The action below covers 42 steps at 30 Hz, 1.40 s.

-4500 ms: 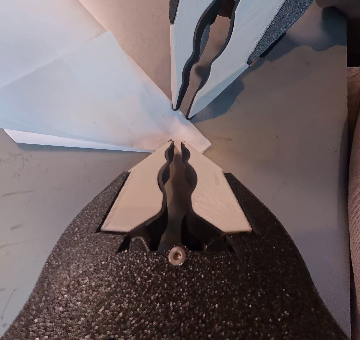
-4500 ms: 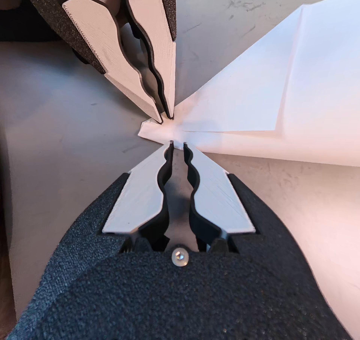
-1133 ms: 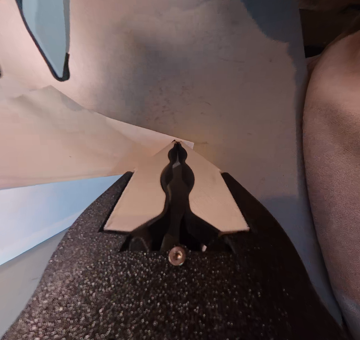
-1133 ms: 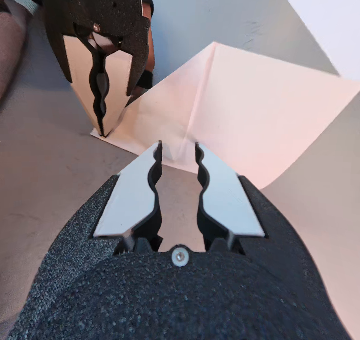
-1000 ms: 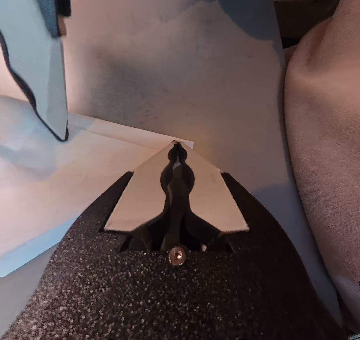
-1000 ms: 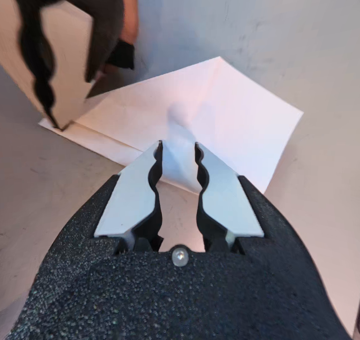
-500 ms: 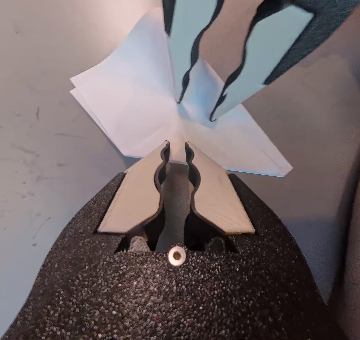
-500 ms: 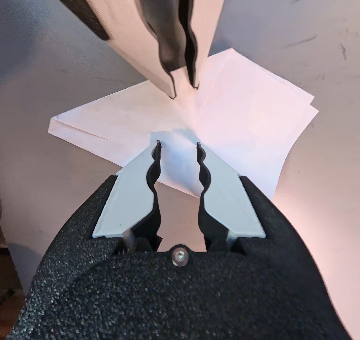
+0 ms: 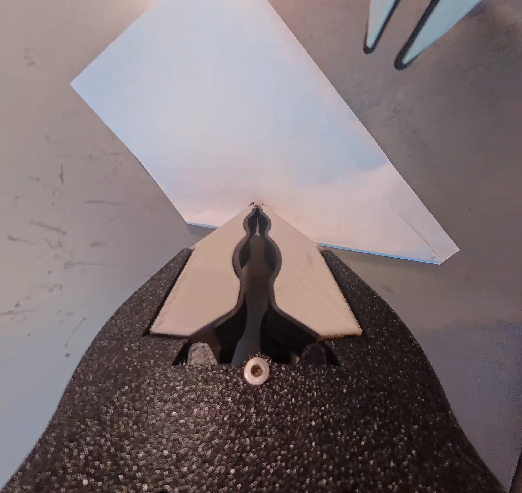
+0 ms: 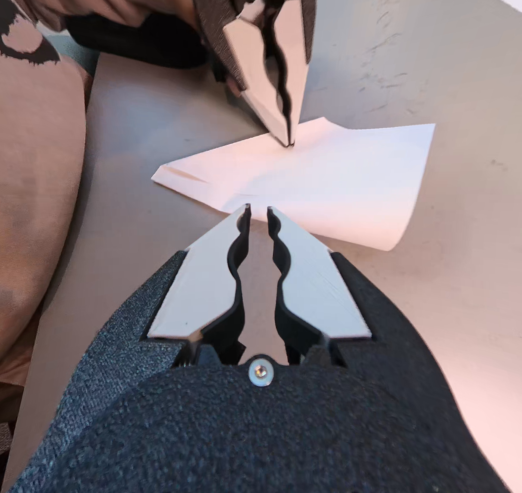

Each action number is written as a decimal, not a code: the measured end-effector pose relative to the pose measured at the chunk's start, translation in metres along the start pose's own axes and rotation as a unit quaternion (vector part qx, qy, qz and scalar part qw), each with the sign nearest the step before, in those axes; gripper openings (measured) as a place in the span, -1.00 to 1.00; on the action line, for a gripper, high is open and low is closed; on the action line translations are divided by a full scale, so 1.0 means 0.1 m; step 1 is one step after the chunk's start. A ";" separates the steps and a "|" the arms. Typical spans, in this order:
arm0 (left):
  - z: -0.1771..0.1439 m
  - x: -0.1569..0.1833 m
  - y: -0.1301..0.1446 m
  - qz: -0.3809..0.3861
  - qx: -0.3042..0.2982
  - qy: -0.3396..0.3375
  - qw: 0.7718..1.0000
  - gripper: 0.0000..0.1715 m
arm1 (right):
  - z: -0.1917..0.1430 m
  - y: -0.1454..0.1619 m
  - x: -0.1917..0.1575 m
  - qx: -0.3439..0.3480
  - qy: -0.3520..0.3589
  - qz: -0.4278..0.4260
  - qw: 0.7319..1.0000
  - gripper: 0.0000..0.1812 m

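White paper (image 9: 226,107): folded sheet, laid flat on grey desk (image 9: 56,225), near its edge.
Left claw (image 9: 257,207): tips closed together, pressed down on the sheet's near-left edge; nothing pinched.
Right claw (image 10: 258,207): fingers parted, empty, held just beside the sheet's near edge.
Sleeve (image 10: 36,197): seen at far left.

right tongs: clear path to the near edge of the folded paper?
Probably yes. The right tongs are open, right at the folded paper's near edge, with bare table around. The left tongs, shut, press the paper's far side, well clear of that edge.
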State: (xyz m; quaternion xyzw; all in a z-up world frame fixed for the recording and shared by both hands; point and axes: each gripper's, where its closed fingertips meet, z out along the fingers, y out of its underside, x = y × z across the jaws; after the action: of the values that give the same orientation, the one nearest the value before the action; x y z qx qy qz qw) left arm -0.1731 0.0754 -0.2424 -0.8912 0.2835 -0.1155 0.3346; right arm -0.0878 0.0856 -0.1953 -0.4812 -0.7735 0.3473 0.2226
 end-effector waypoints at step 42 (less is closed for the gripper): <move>-0.01 0.01 0.01 0.005 0.015 0.014 1.000 -1.00 | 0.32 0.35 0.14 -0.123 -0.112 0.152 0.974 -1.00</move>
State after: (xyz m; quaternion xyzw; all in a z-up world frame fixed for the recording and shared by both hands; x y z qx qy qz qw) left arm -0.1729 0.0738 -0.2424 -0.8830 0.2905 -0.1307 0.3446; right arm -0.0951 0.0984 -0.2421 -0.5751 -0.7479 0.3309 0.0181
